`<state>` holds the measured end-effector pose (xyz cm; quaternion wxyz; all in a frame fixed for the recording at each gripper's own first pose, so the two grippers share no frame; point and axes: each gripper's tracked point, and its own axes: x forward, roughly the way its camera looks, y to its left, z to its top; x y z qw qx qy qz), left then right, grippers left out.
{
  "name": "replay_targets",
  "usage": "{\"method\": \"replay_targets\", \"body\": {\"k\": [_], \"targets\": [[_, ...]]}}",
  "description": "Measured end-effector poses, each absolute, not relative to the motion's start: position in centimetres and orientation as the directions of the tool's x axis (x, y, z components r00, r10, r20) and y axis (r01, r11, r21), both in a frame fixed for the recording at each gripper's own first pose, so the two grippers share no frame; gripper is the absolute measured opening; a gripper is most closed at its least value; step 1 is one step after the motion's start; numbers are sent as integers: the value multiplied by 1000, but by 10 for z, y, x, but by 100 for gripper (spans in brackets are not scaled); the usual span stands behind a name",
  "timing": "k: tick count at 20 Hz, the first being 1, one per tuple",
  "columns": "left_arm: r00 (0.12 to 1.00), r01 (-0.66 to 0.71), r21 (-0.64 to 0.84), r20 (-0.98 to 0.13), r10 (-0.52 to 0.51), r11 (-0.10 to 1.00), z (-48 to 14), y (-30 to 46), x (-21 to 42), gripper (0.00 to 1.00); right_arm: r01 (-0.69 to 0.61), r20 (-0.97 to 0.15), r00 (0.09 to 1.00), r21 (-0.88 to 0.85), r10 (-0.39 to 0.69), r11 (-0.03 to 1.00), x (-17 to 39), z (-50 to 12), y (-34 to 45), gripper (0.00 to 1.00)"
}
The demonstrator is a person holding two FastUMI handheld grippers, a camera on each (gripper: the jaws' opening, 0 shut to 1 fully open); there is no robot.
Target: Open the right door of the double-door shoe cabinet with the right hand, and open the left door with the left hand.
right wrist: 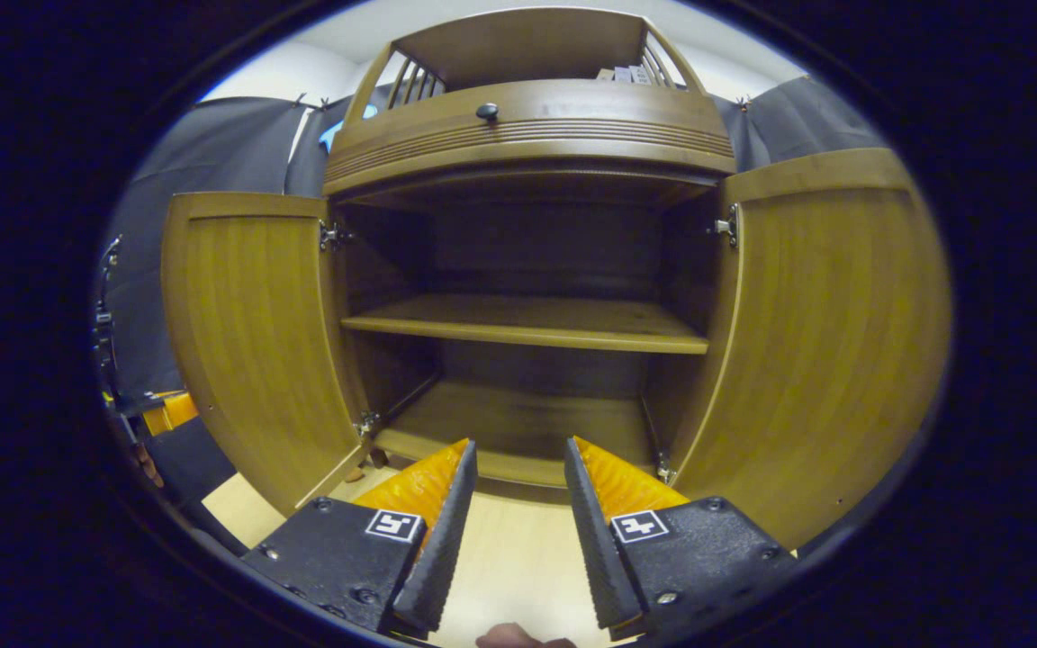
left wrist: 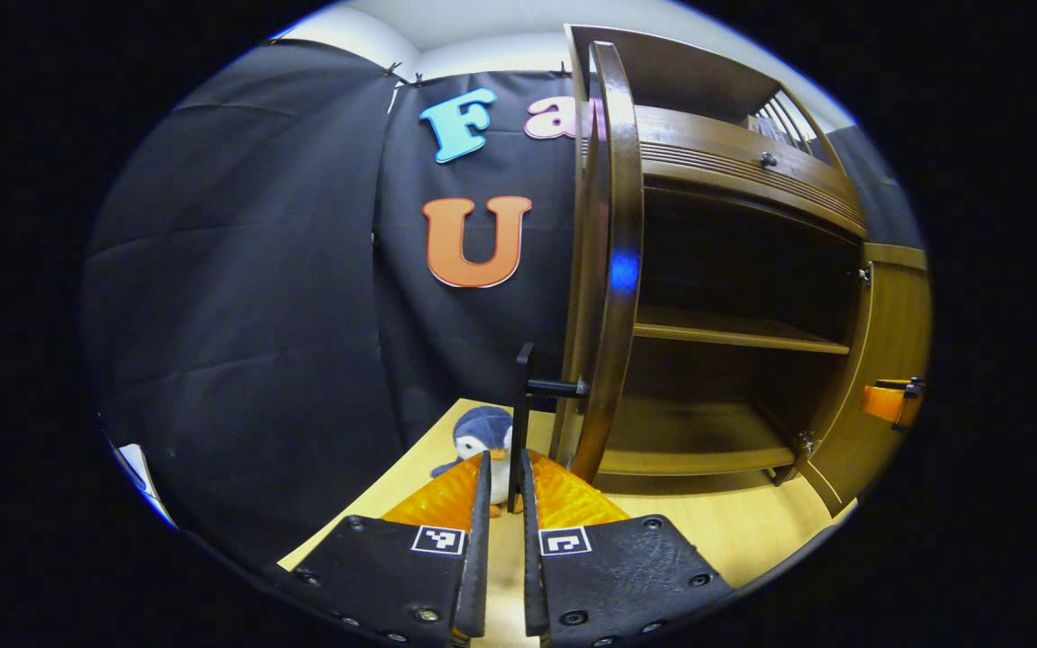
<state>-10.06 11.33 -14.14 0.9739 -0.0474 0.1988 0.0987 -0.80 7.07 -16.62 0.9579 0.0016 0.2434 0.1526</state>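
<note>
- The shoe cabinet (right wrist: 527,135) stands on the pale counter (right wrist: 509,558) with both doors swung wide; the shelf (right wrist: 527,324) inside is bare.
- The left claw (left wrist: 505,490) is nearly closed around the thin dark handle (left wrist: 523,423) of the left door (left wrist: 613,270), seen edge-on; whether both fingers press it I cannot tell.
- The right claw (right wrist: 518,477) hangs open, gripping nothing, facing the cabinet between the left door and the right door (right wrist: 834,342).
- Risk: pulling the left door past its hinge limit could strain the hinges or drag the cabinet.
- A toy penguin (left wrist: 482,436) sits near that handle and could get knocked.
</note>
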Motion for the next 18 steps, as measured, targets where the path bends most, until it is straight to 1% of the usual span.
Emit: {"method": "replay_targets", "body": {"k": [1,4,8,9,10,11,12,13,14,15,16,17,18], "targets": [[899,-223,-53,-397,184,973,-140,120,-103,16,-288,-461,840,70,287,955,-8,-165,71,63],[897,-246,-45,-390,210,968,-135,130,-107,16,-275,-444,855,53,269,960,-9,-158,71,63],[912,-215,-28,-364,191,976,-120,120,-111,16,-241,-435,869,44,235,970,-10,-154,68,63],[920,-202,-13,-346,185,979,-113,113,-110,30,-232,-433,873,38,225,972,-11,-152,66,64],[929,-179,-2,-329,168,984,-105,105,-107,16,-222,-431,876,33,215,974,-11,-150,63,64],[941,-155,15,-304,152,988,-96,93,-106,30,-212,-428,880,28,203,977,-11,-148,61,64],[949,-136,32,-281,140,990,-88,86,-102,16,-199,-426,885,21,189,980,-10,-146,58,66],[958,-102,43,-264,109,994,-82,74,-98,29,-186,-425,888,15,175,982,-10,-145,55,64],[965,-72,47,-250,82,996,-78,63,-94,19,-179,-426,889,12,167,984,-9,-143,51,64],[969,-46,48,-241,56,998,-73,53,-92,28,-173,-423,892,15,163,985,-9,-141,49,64],[971,-28,46,-235,38,999,-69,44,-90,41,-165,-419,894,16,157,986,-10,-138,47,64],[974,-13,39,-227,21,999,-66,36,-87,49,-159,-415,897,16,151,987,-11,-135,45,67],[976,5,25,-217,1,1000,-62,28,-84,57,-156,-408,901,18,150,988,-11,-131,44,67]]}}
